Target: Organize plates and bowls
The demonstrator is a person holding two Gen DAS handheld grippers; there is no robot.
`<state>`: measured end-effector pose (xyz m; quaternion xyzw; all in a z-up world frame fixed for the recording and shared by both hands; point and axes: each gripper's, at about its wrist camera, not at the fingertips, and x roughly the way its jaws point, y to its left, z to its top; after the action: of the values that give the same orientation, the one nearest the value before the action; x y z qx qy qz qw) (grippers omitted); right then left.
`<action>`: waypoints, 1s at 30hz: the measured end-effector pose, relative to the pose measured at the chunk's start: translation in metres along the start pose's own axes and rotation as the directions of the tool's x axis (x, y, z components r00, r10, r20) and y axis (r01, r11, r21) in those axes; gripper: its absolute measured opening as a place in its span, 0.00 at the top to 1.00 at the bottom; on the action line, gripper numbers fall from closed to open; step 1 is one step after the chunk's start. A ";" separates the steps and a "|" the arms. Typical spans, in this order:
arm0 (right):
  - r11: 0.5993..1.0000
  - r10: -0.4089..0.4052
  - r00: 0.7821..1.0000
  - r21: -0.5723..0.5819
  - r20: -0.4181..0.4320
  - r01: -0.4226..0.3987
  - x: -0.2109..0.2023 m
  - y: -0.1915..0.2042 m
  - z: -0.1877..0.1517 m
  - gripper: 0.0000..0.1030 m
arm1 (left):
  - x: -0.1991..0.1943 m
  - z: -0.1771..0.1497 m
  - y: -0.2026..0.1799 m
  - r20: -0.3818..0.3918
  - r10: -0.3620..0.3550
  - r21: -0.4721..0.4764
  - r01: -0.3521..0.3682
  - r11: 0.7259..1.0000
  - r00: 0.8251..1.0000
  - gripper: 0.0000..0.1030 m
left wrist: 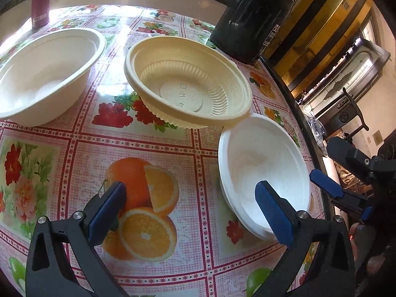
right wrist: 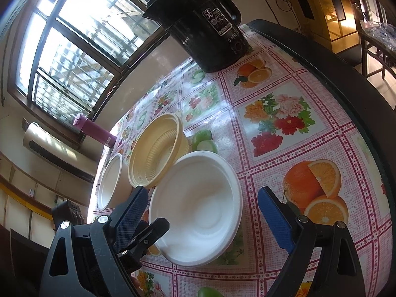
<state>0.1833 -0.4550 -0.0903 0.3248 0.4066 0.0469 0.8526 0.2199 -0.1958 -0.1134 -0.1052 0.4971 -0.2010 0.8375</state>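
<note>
- My left gripper (left wrist: 190, 212) hangs with its blue-padded jaws spread wide and nothing between them, above the fruit-print tablecloth (left wrist: 138, 138); its right pad sits over the near rim of the small white bowl (left wrist: 262, 170), though I cannot tell whether it touches.
- My right gripper (right wrist: 205, 215) is likewise spread apart and holds nothing, with that small white bowl (right wrist: 198, 205) lying between its two pads, the left pad close beside the rim.
- The small white bowl stands upright on the cloth, near the table's dark edge (left wrist: 297, 104).
- Just beyond the small white bowl sits the cream ribbed bowl (left wrist: 188, 81), tilted, its rim overlapping the white bowl's far rim.
- Left of the cream bowl, apart from it, stands the large white bowl (left wrist: 47, 74), upright.
- Beyond the cream bowl, toward the far right, is a black kettle (left wrist: 250, 19).
- Beyond the large white bowl stands a magenta bottle (left wrist: 40, 2), by the window (right wrist: 74, 47).
</note>
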 end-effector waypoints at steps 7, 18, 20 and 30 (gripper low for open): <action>0.999 0.009 1.000 0.043 -0.027 -0.007 0.004 -0.007 -0.001 0.18 | -0.016 0.000 -0.022 0.089 0.116 0.126 -0.127 0.984 0.989 0.00; 0.999 0.004 1.000 0.050 -0.015 -0.003 0.000 -0.008 0.000 0.24 | -0.019 0.001 -0.032 0.103 0.203 0.177 -0.219 0.960 0.974 0.00; 0.999 0.007 1.000 0.054 -0.025 -0.006 0.001 -0.009 -0.001 0.24 | -0.016 0.001 -0.034 0.088 0.206 0.181 -0.219 0.959 0.975 0.00; 0.994 0.028 0.998 0.103 -0.064 -0.021 0.006 -0.014 -0.003 0.22 | -0.005 0.000 -0.037 0.051 0.246 0.150 -0.251 0.956 0.968 0.00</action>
<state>0.1827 -0.4626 -0.1044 0.3713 0.4323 0.0470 0.8204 0.2090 -0.2269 -0.0953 0.0205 0.4759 -0.1305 0.8695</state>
